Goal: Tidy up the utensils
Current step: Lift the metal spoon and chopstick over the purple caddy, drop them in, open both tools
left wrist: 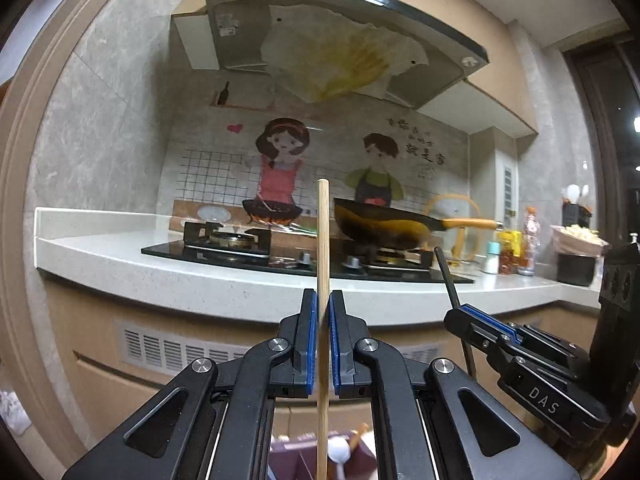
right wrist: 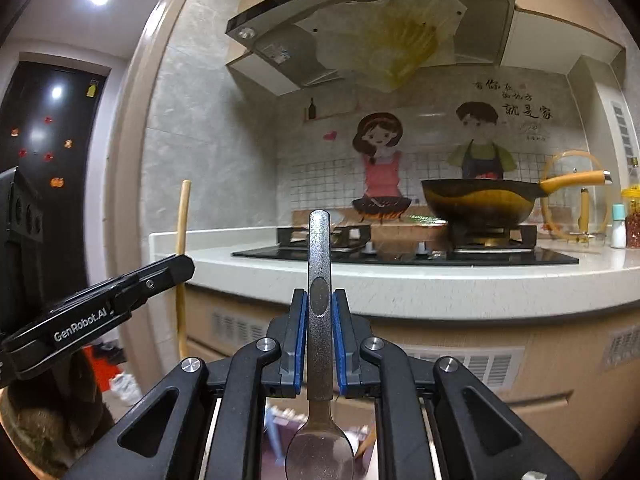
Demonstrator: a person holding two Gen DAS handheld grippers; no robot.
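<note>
A pale, matt wooden chopstick (left wrist: pixel 322 264) is standing at the frame's centre between matt black plastic fingers (left wrist: pixel 298 340) lined with blue pads, with bright metal rivets shining below. In the right wrist view, a metal spoon (right wrist: pixel 320 320) is showing a dull, finely grained handle and a smoother, reflective bowl at the bottom edge. Behind, a speckled stone-like countertop (right wrist: pixel 400 276) is looking smooth, the black hob (right wrist: pixel 400 256) is gleaming like glass, and the dark wok (right wrist: pixel 478 200) at right is carrying a glossy, wood-coloured handle.
</note>
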